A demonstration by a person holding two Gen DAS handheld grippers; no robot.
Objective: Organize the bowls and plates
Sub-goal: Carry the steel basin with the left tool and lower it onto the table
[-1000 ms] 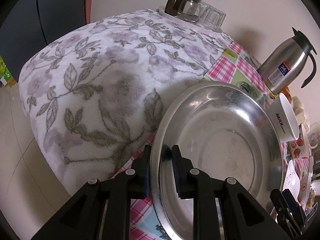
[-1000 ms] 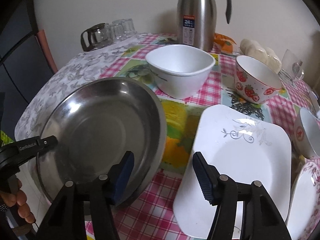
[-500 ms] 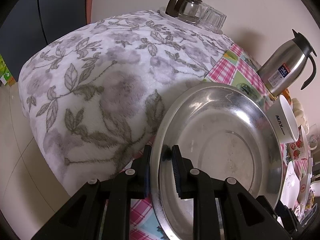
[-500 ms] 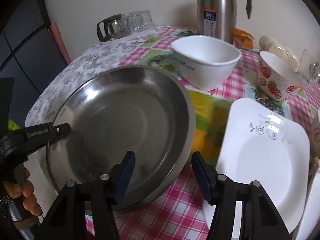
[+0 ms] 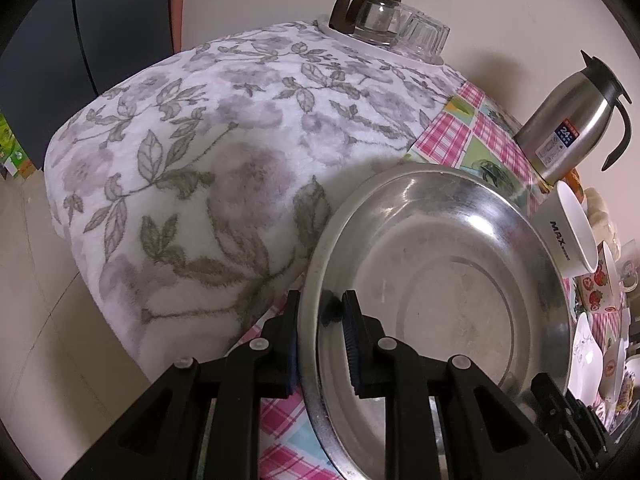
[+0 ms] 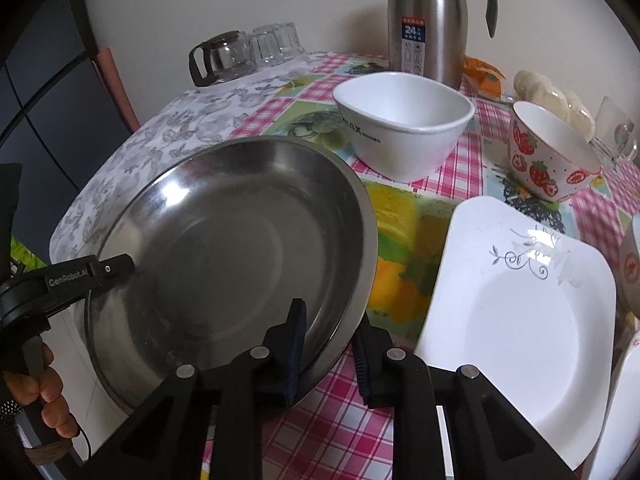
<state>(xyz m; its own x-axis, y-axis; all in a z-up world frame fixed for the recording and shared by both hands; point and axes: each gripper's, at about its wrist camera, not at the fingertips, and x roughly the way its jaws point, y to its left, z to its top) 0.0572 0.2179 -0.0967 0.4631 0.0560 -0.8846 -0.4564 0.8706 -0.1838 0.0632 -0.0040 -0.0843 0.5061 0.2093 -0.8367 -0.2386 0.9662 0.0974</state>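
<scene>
A round steel plate (image 5: 440, 288) is tilted over the table's near-left corner. My left gripper (image 5: 320, 308) is shut on its rim, one pad inside and one outside; in the right wrist view that gripper's finger (image 6: 116, 268) shows on the left rim of the steel plate (image 6: 224, 248). My right gripper (image 6: 330, 324) straddles the near-right rim, its jaws closing, with one pad on the inner wall and the other against the outside. A white square plate (image 6: 520, 320) lies to the right. Behind stand a white square bowl (image 6: 404, 120) and a strawberry bowl (image 6: 548, 152).
A steel thermos (image 6: 428, 20) stands at the back by the wall. A glass pot and upturned cups (image 6: 248, 52) sit at the back left on a floral cloth (image 5: 200, 160). More dishes crowd the right edge. A person's hand (image 6: 44, 392) holds the left gripper.
The right gripper's jaws have narrowed from wide apart to close around the steel plate's rim, after shifting left toward the plate. The left gripper and its hold look the same.
</scene>
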